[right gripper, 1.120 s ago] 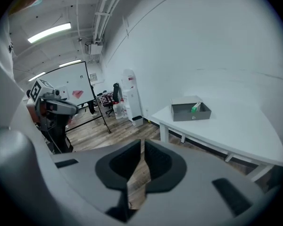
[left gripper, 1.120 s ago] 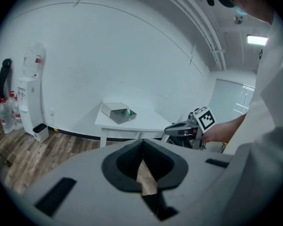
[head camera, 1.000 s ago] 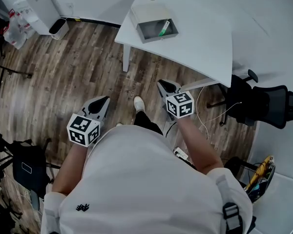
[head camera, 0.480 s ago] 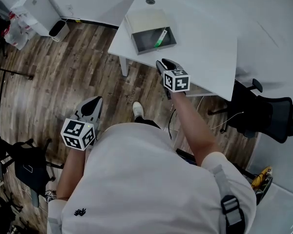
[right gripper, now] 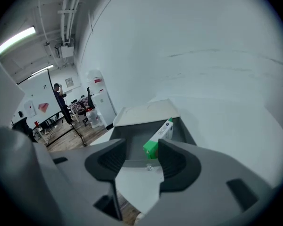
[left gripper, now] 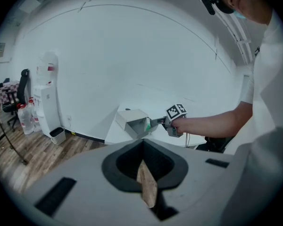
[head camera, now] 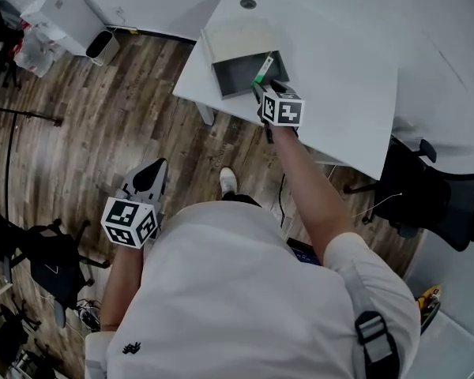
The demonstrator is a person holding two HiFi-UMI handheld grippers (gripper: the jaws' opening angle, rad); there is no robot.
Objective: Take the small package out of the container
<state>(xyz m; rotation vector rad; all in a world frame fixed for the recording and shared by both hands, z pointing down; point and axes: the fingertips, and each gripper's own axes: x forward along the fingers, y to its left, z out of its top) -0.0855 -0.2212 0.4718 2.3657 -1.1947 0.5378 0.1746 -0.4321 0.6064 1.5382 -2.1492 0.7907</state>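
Note:
A grey container [head camera: 235,73] with its lid folded back stands on the white table [head camera: 340,61] near the front left corner. Inside it, a small green-and-white package [head camera: 263,68] leans along the right wall. My right gripper [head camera: 262,93] hovers at the container's near rim, its jaws opening with nothing between them. In the right gripper view the package [right gripper: 159,135] lies just beyond the right gripper [right gripper: 141,147], inside the container [right gripper: 132,138]. My left gripper [head camera: 152,170] hangs shut over the wooden floor, far from the table. From the left gripper [left gripper: 144,173] I see the container [left gripper: 134,122] ahead.
A black office chair [head camera: 438,192] stands at the table's right end. A white bin [head camera: 103,46] and a white cabinet [head camera: 59,10] sit by the far wall. Black stands and cables [head camera: 39,255] crowd the floor at my left.
My right gripper has risen from above the floor, moved forward over the table edge to the container's rim, and its jaws have parted. The left gripper has barely moved.

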